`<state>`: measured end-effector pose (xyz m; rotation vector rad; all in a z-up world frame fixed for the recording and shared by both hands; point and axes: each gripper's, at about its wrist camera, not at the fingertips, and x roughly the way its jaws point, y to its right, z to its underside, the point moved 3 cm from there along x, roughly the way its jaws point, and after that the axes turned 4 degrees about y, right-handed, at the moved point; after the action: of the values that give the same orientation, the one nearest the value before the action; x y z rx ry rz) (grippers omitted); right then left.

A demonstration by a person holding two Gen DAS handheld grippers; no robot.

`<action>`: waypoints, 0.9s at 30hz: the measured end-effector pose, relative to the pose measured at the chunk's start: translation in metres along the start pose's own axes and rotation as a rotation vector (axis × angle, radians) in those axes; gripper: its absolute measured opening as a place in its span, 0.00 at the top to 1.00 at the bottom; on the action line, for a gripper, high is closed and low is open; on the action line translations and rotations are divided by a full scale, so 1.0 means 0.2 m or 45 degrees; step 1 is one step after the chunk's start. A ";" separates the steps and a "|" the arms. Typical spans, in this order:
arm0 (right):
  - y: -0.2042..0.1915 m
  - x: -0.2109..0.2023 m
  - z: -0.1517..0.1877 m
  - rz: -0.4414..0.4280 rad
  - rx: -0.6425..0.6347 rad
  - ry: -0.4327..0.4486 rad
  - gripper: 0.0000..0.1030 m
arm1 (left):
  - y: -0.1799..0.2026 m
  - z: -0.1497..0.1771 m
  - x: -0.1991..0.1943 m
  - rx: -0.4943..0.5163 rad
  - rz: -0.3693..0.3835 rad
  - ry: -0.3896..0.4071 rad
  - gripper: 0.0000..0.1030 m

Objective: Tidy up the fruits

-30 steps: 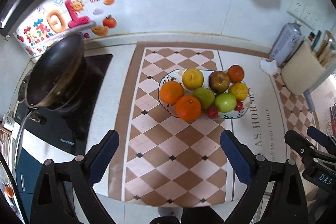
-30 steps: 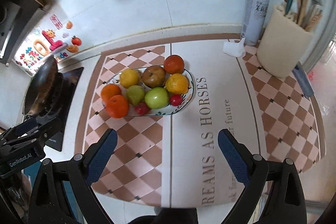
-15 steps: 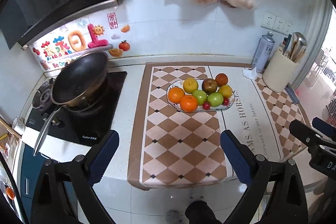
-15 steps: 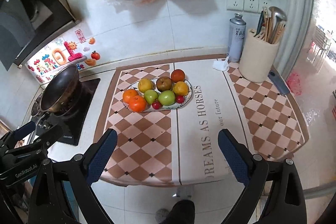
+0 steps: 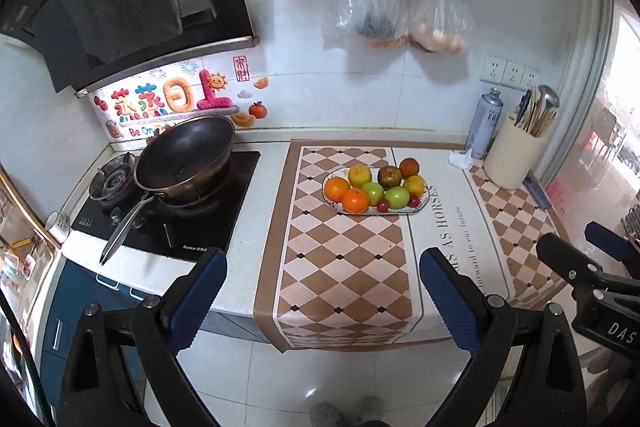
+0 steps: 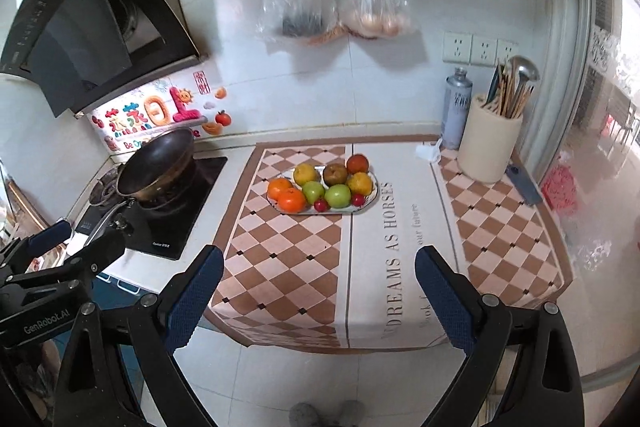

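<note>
An oval patterned plate sits on the checkered mat in the middle of the counter. It holds oranges, green apples, a brown pear, yellow fruits and small red ones. My left gripper is open and empty, held back off the counter's front edge. My right gripper is open and empty too, also in front of the counter. Each gripper shows at the edge of the other's view.
A dark wok sits on the stove at the left. A utensil holder and a spray can stand at the back right. Plastic bags hang on the wall. The floor lies below.
Both grippers have pulled back and up from the counter, so the plate now looks smaller and farther. Both stay open and empty.
</note>
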<state>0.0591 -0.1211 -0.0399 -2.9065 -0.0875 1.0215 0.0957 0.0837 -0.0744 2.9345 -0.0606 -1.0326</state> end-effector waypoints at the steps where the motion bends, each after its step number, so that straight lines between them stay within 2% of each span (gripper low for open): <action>1: 0.00 -0.04 0.00 0.001 -0.003 0.011 0.04 | 0.01 0.00 -0.02 -0.001 0.003 0.003 0.04; 14: 0.05 -0.26 0.01 0.024 0.011 0.053 0.04 | 0.05 0.05 -0.16 -0.016 0.039 0.015 0.04; 21: 0.04 -0.25 0.00 0.025 0.011 0.039 0.04 | 0.05 0.05 -0.15 -0.022 0.045 0.013 0.04; 27: 0.06 -0.12 -0.05 0.033 0.022 0.013 0.04 | 0.07 0.01 -0.07 -0.017 0.037 -0.018 0.04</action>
<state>0.0466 -0.1354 -0.0172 -2.9044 -0.0402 1.0058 0.0829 0.0700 -0.0675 2.9055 -0.0955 -1.0463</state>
